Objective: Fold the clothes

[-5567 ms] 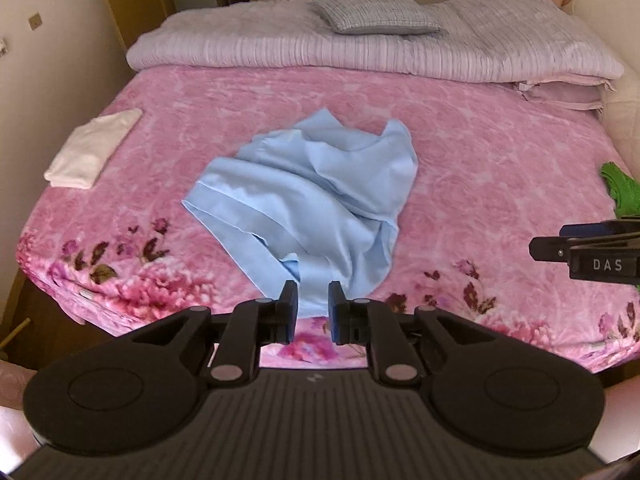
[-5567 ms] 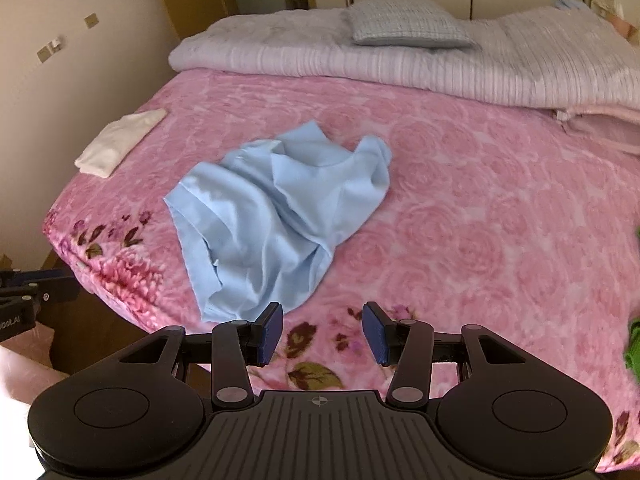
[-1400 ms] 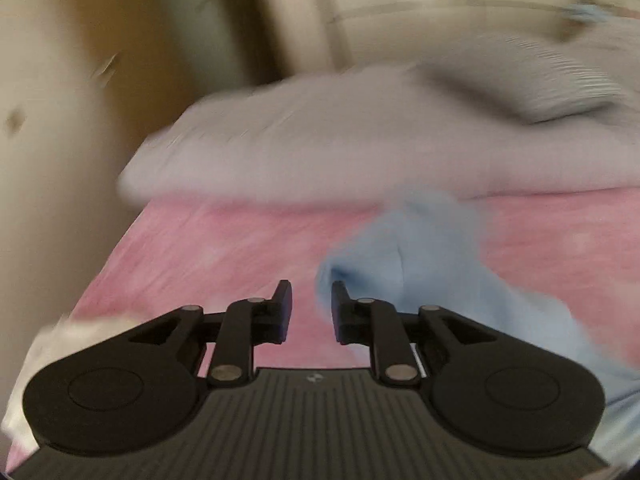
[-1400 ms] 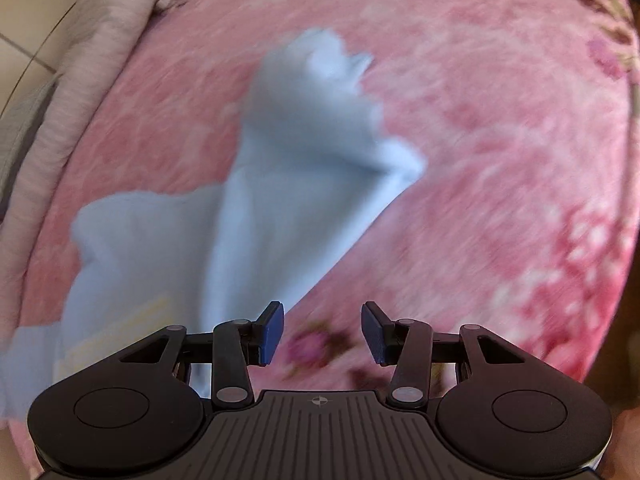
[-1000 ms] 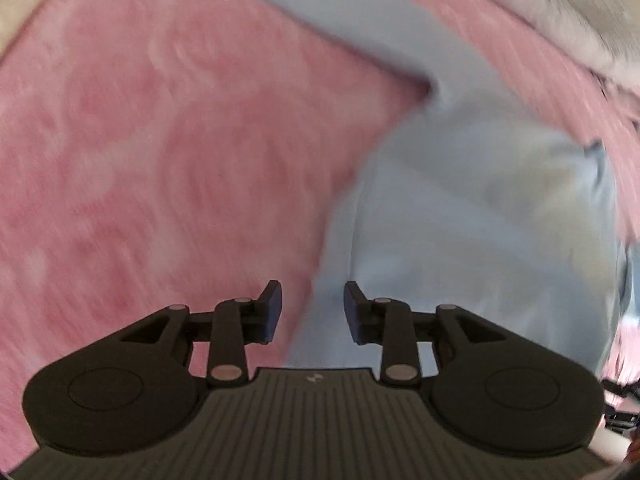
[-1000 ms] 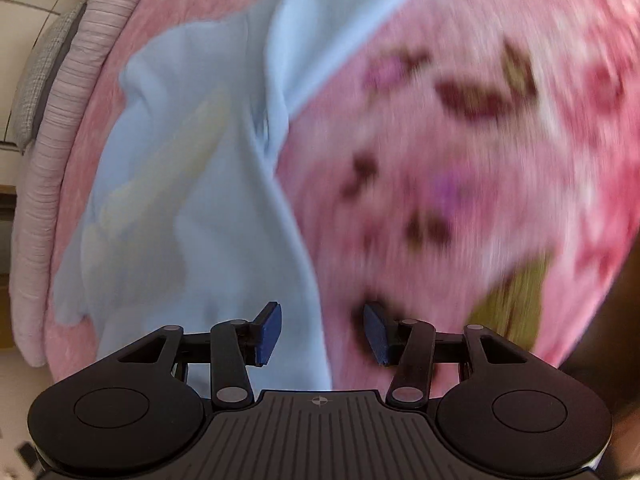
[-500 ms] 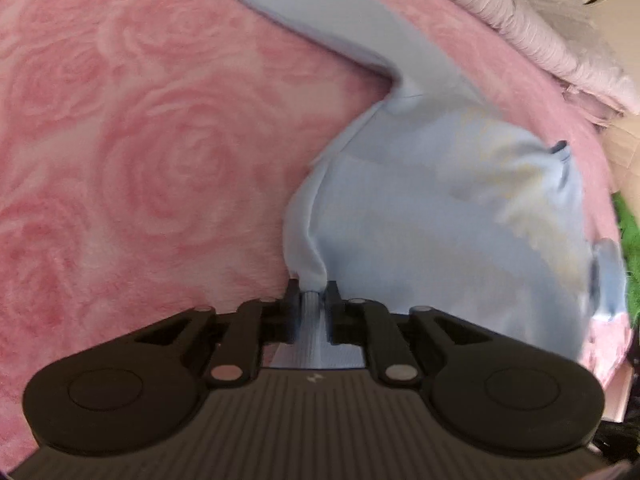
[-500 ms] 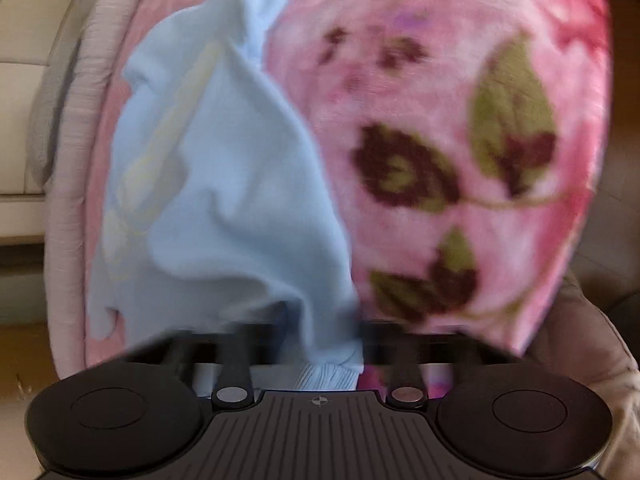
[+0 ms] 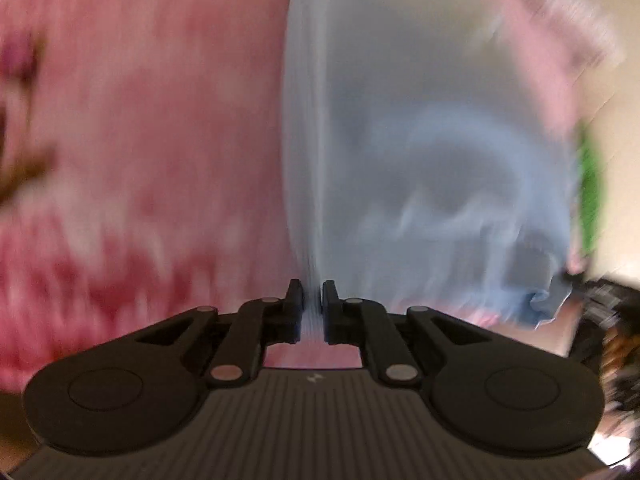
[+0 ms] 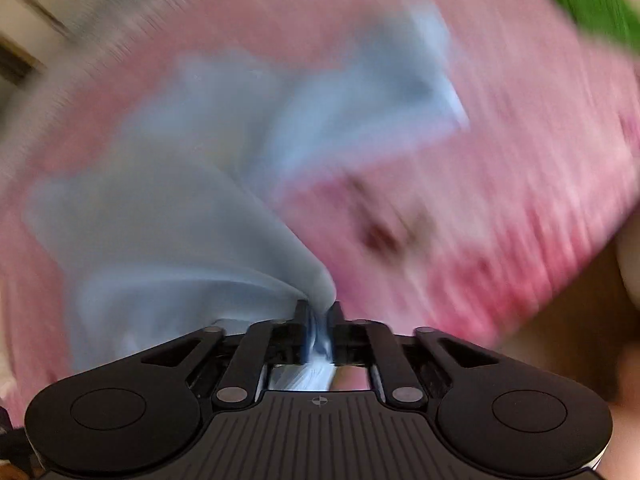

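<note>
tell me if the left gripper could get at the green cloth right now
Probably not. The left gripper is shut on the blue shirt, and the green cloth lies past the shirt at the far edge of the bed.

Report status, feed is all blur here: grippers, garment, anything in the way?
Left gripper shut on light blue garment. Right gripper pinching its other edge, jaws opening. Garment stretched over pink blanket. Nothing blocking.

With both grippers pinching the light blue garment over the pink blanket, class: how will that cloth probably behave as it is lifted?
Probably floppy: the light blue garment drapes in soft folds from the right gripper. Likely light: only a thin edge sits in the left gripper. It may slip, since the right jaws are opening.
</note>
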The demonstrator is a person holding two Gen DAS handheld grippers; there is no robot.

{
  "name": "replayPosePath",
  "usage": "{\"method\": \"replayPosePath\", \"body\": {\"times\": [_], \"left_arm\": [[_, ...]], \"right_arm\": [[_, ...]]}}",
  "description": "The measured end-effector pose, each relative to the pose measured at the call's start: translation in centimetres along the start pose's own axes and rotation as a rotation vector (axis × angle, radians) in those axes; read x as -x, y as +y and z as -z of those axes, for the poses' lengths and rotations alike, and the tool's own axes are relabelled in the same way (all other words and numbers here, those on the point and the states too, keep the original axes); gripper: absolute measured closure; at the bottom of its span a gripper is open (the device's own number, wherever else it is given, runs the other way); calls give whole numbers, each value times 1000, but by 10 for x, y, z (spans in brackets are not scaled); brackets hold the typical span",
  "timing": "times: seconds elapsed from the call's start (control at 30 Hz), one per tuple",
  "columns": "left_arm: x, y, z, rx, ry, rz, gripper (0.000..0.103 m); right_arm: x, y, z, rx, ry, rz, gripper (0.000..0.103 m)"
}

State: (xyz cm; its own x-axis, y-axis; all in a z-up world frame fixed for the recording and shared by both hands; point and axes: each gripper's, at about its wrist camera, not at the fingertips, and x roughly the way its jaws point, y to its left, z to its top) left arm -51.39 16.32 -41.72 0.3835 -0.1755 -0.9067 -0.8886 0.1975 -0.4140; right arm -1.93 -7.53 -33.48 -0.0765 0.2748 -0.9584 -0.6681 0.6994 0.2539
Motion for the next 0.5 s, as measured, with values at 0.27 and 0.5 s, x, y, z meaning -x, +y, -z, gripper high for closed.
{"method": "replayPosePath", "body": {"times": [0.27,0.5], "left_arm": [[45,-46,-15,152,-267,-95,91],[33,-88,-54,201,-372,-24,91]], "right_arm": [[-23,-67,-130,-182,-265,25,38],[-57,-77,-204,-188,-206,-67,101]]}}
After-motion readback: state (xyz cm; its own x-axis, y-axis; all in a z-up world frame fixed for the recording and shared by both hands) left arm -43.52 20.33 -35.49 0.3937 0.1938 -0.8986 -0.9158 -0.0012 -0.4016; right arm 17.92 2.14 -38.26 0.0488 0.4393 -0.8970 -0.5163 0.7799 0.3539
